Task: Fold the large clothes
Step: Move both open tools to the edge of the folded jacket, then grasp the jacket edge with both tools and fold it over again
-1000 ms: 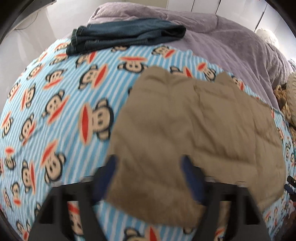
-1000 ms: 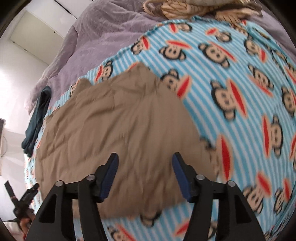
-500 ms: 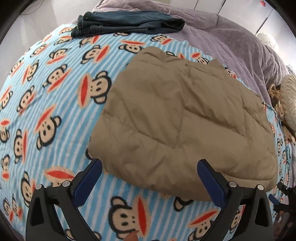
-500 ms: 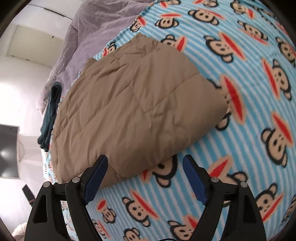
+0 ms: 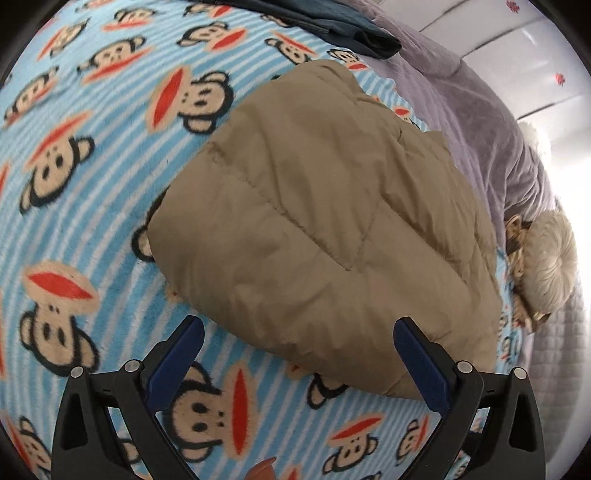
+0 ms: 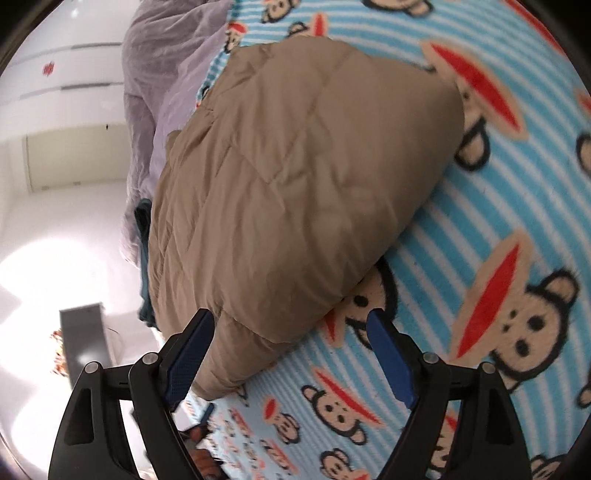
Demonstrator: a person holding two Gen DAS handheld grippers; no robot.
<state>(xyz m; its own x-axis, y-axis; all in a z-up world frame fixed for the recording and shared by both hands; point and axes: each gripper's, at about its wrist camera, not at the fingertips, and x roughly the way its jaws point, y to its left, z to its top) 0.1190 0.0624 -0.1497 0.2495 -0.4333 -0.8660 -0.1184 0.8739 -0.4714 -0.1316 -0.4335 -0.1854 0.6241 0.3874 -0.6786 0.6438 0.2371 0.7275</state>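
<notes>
A tan quilted puffy garment lies folded into a thick pad on a blue striped monkey-print blanket. It also shows in the right wrist view. My left gripper is open and empty, with its jaws wide apart just before the garment's near edge. My right gripper is open and empty too, and the garment's near corner lies between its jaws. Neither touches the cloth.
Folded dark jeans lie at the far end of the blanket. A purple quilt covers the bed behind. A furry cushion and a woven item sit at the right. The bed's edge and the floor show left of the right gripper.
Both grippers have opened wider and drawn back off the garment toward its near edge. The garment now lies free, a thick folded pad.
</notes>
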